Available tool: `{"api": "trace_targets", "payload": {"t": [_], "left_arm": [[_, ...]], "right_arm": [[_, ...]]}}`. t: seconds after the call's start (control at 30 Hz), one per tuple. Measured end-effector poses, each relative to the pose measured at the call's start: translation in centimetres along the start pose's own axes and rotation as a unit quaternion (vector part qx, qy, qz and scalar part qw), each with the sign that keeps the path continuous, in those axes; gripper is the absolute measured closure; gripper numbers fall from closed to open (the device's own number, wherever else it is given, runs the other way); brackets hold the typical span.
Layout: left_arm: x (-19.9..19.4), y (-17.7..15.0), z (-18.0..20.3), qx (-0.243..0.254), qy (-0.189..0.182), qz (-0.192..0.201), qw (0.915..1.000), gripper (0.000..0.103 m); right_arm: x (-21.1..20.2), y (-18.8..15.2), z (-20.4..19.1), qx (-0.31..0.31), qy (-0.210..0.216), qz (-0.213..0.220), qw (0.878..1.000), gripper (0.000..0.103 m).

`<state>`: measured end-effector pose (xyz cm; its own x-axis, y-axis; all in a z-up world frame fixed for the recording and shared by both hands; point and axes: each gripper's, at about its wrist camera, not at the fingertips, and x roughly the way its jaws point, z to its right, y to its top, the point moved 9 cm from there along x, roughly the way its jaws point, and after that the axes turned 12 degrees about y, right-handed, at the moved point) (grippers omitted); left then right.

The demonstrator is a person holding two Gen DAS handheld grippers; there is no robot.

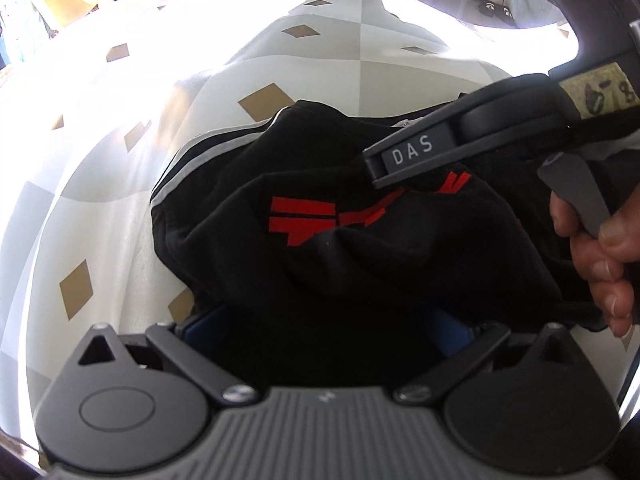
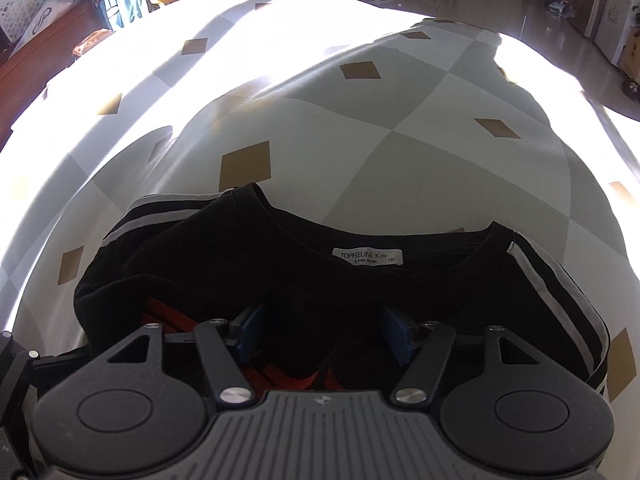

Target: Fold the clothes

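Black cotton T-shirt (image 2: 280, 280) with red print and white shoulder stripes, bunched on checked tablecloth (image 2: 400, 140), left gripper (image 1: 324, 328) fingers buried in cloth, grip unclear, right gripper (image 2: 324, 332) fingers apart around fabric, grip also unclear

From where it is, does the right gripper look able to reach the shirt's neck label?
Probably yes: the neck label lies exposed just ahead of the right gripper, with only black shirt fabric between.

Black shirt (image 2: 280, 276) with white-striped sleeves and red print lies rumpled, neck label showing.

Matt black cloth shirt (image 2: 280, 264) (soft), smooth tablecloth (image 2: 400, 152)
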<state>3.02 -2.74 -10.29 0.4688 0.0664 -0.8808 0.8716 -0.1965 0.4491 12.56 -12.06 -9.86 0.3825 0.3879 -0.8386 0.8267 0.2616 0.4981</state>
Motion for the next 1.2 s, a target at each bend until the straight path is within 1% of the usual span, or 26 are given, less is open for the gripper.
{"api": "trace_targets", "payload": {"t": [0.1, 0.13, 0.2, 0.27, 0.3, 0.37, 0.43, 0.5, 0.7, 0.8, 0.97, 1.1, 1.2], "left_arm": [[0.1, 0.0, -0.1, 0.000, -0.002, 0.000, 1.0000, 0.000], [0.1, 0.0, -0.2, 0.000, -0.002, 0.000, 1.0000, 0.000], [0.2, -0.1, -0.2, 0.001, -0.003, 0.000, 1.0000, 0.000], [0.2, -0.1, -0.3, 0.000, -0.004, -0.001, 1.0000, 0.000], [0.3, -0.1, -0.3, 0.001, -0.004, -0.001, 1.0000, 0.000], [0.3, -0.1, -0.4, 0.001, -0.004, -0.001, 1.0000, 0.000], [0.4, -0.1, -0.4, 0.001, -0.004, -0.001, 1.0000, 0.000], [0.4, -0.1, -0.5, 0.002, -0.004, -0.001, 1.0000, 0.000], [0.6, -0.2, -0.7, 0.008, -0.004, -0.001, 1.0000, 0.000], [0.7, -0.2, -0.8, 0.009, -0.006, -0.001, 0.9999, 0.000], [0.8, -0.1, -1.0, 0.010, -0.006, -0.002, 0.9999, 0.000], [0.9, -0.1, -1.2, 0.010, -0.006, -0.003, 0.9999, 0.000], [0.9, 0.0, -1.5, 0.002, -0.007, -0.003, 1.0000, 0.000]], "right_arm": [[0.4, 0.1, -0.3, -0.033, -0.020, 0.004, 0.999, 0.039], [0.4, 0.2, -0.3, -0.035, -0.022, 0.008, 0.999, 0.040], [0.4, 0.5, 0.0, -0.029, -0.028, 0.014, 0.999, 0.046], [0.4, 0.8, 0.2, -0.027, -0.033, 0.017, 0.999, 0.057], [0.3, 1.0, 0.4, -0.025, -0.037, 0.022, 0.999, 0.060], [0.3, 1.4, 0.6, -0.024, -0.045, 0.028, 0.998, 0.072], [0.4, 1.7, 0.9, -0.021, -0.052, 0.034, 0.998, 0.077], [0.4, 2.1, 1.2, -0.014, -0.057, 0.040, 0.997, 0.079], [1.0, 3.6, 2.5, 0.010, -0.075, 0.059, 0.995, 0.081], [1.2, 4.3, 3.1, 0.026, -0.079, 0.065, 0.994, 0.081], [1.6, 5.2, 3.4, 0.035, -0.084, 0.070, 0.993, 0.081], [1.7, 5.5, 3.5, 0.039, -0.085, 0.071, 0.993, 0.079], [1.5, 5.5, 3.5, 0.047, -0.076, 0.072, 0.993, 0.071]]}}
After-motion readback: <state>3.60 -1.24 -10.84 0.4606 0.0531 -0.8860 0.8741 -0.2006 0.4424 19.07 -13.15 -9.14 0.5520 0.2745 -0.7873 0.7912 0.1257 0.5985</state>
